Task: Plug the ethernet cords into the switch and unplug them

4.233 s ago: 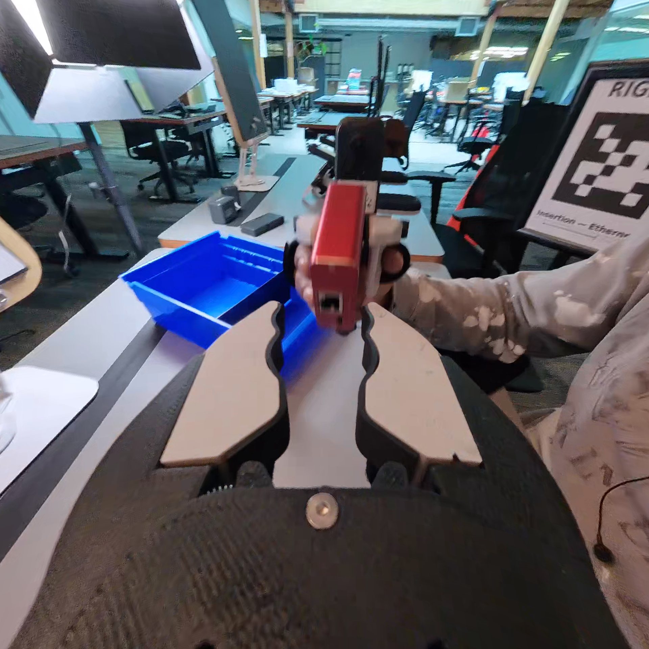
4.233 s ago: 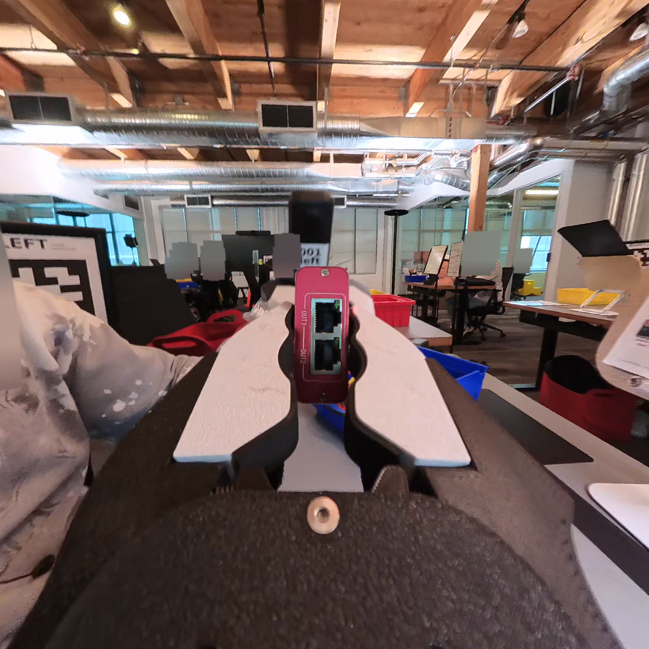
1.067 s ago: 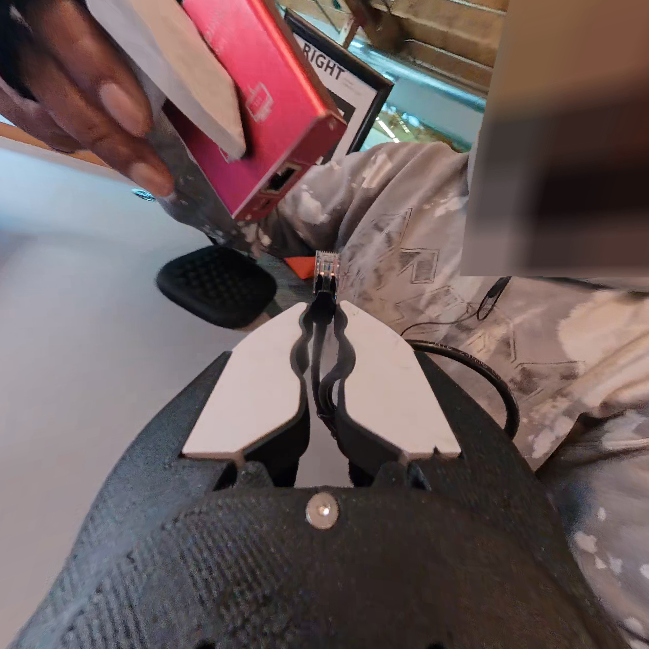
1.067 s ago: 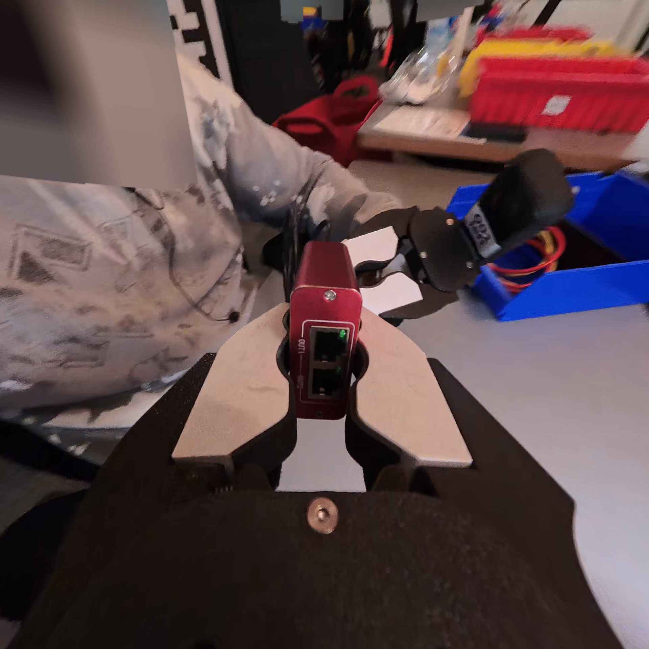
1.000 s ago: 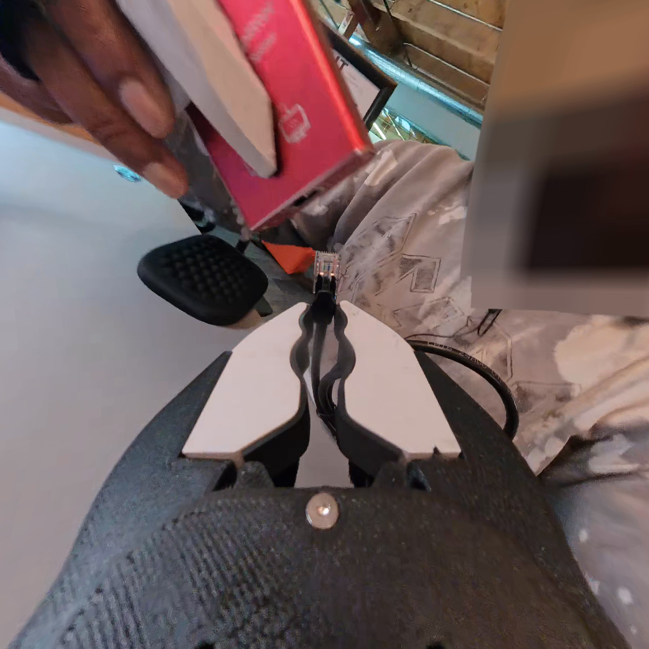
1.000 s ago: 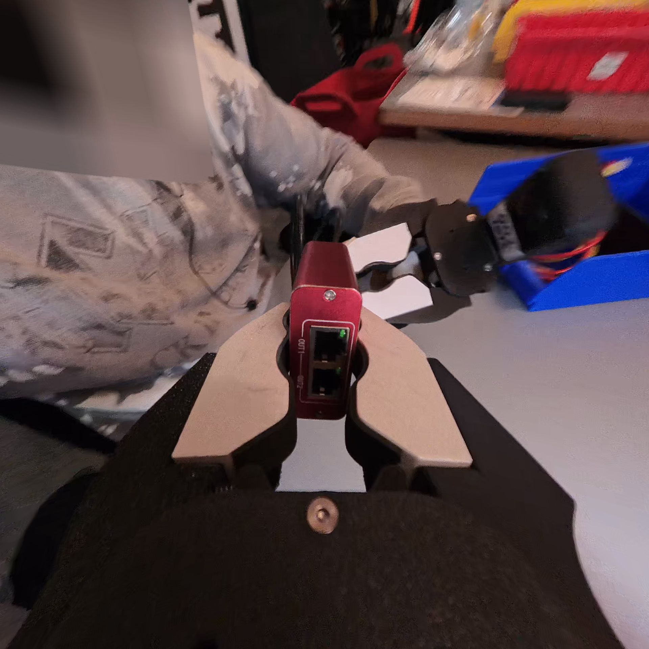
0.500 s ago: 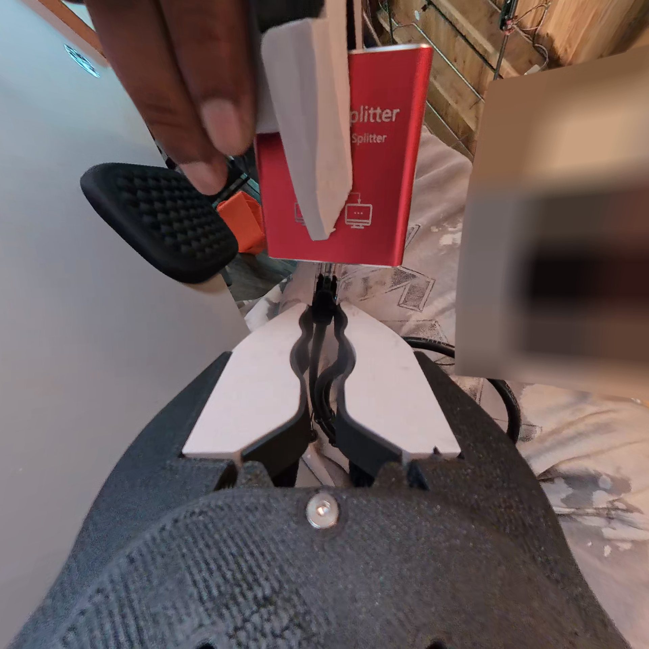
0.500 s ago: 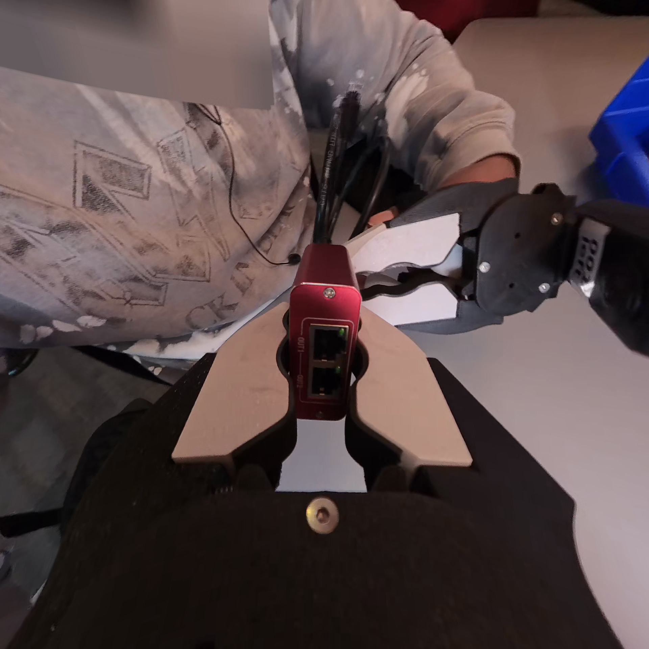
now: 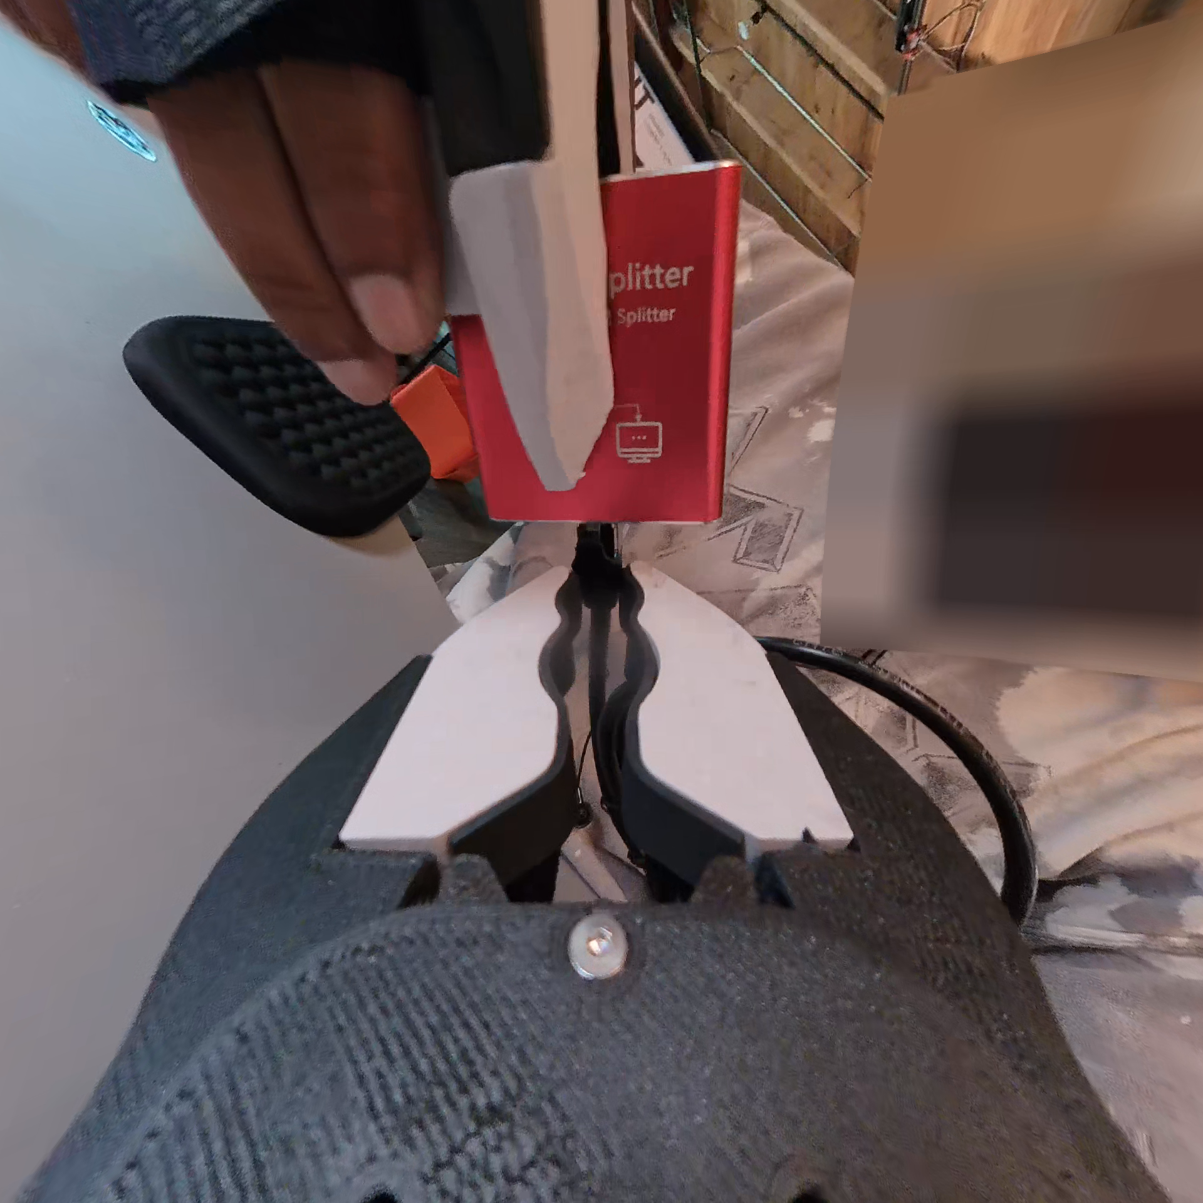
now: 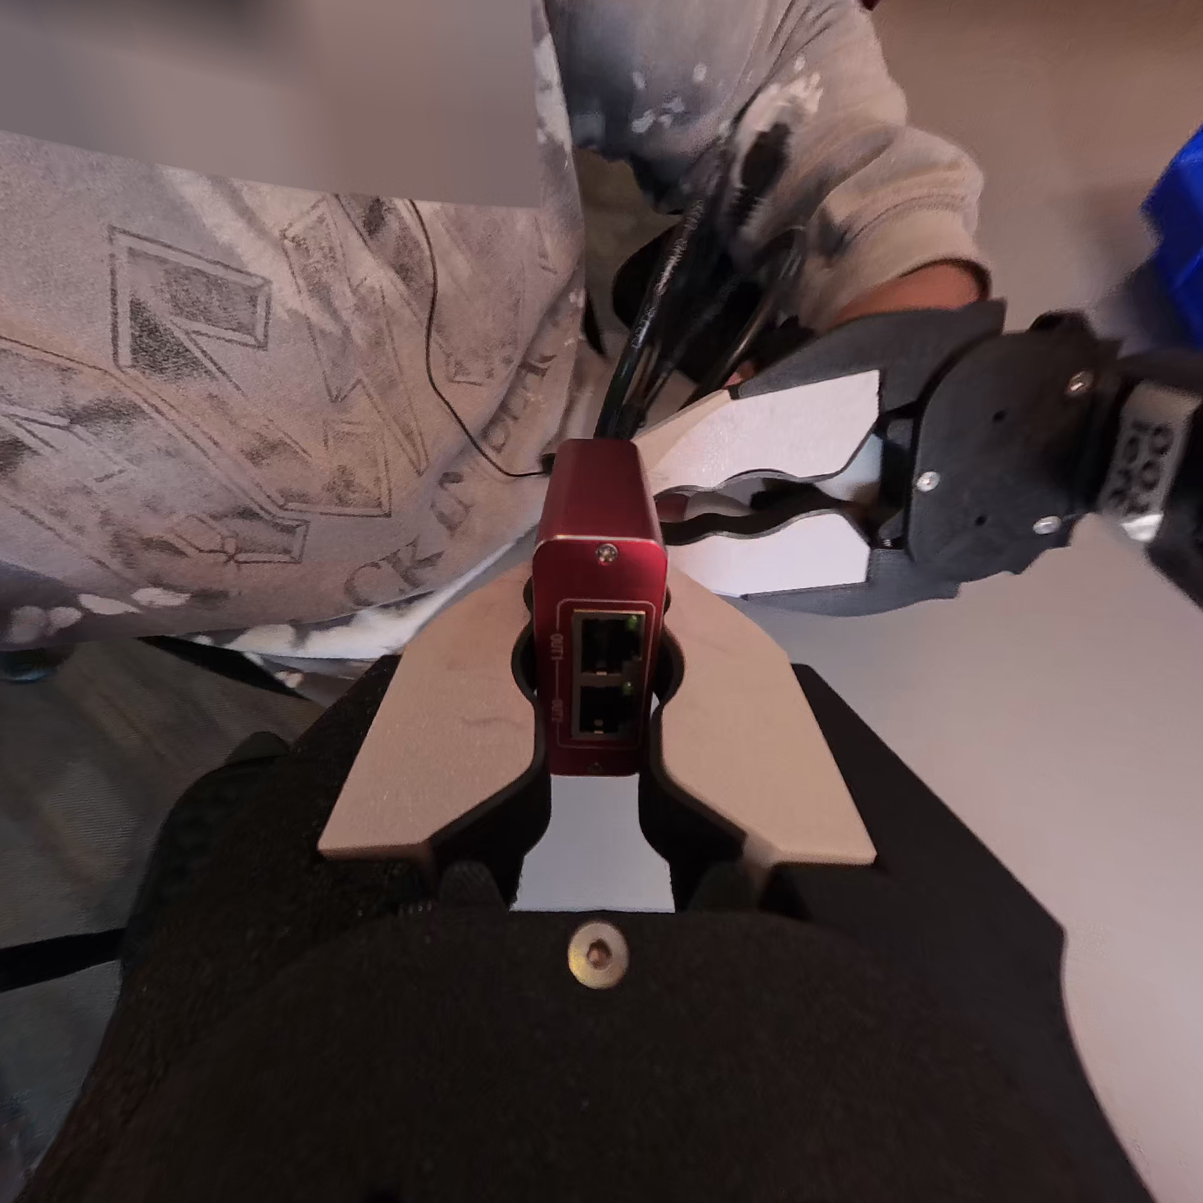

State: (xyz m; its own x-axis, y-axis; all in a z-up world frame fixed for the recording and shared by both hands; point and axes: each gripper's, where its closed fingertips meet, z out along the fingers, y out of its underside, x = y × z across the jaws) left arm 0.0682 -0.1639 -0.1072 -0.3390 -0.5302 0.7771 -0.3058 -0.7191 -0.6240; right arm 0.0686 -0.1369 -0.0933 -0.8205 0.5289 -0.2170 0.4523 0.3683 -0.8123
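In the left wrist view, the left gripper (image 9: pixel 599 573) with its two pale flat fingers is squeezed tight on a thin black ethernet cord (image 9: pixel 597 625). The cord runs up between the fingers, and its plug end goes into the bottom edge of a small red metal box, the switch (image 9: pixel 657 364). The switch hangs just above the fingertips. One pale finger (image 9: pixel 540 338) of the right gripper lies flat across the front of the switch. A person's hand (image 9: pixel 306 215) is next to it, up on the left. A black bumpy chair armrest (image 9: pixel 273 423) sits below the hand, beside the light grey desk (image 9: pixel 163 651). A loop of thick black cable (image 9: pixel 944 729) curves on the right, over the person's grey patterned shirt (image 9: pixel 774 573).

In the right wrist view, the right gripper (image 10: pixel 600 625) is clamped on the switch (image 10: pixel 599 644), one finger on each side. Two open sockets on the near face of the switch look back at the camera. Black cords (image 10: pixel 657 338) come out from the far end. The left gripper (image 10: pixel 670 488) reaches in from the right, pinched on a cord just behind the switch. A bit of a blue plastic bin (image 10: pixel 1178 221) shows at the right edge, on the desk (image 10: pixel 976 748)
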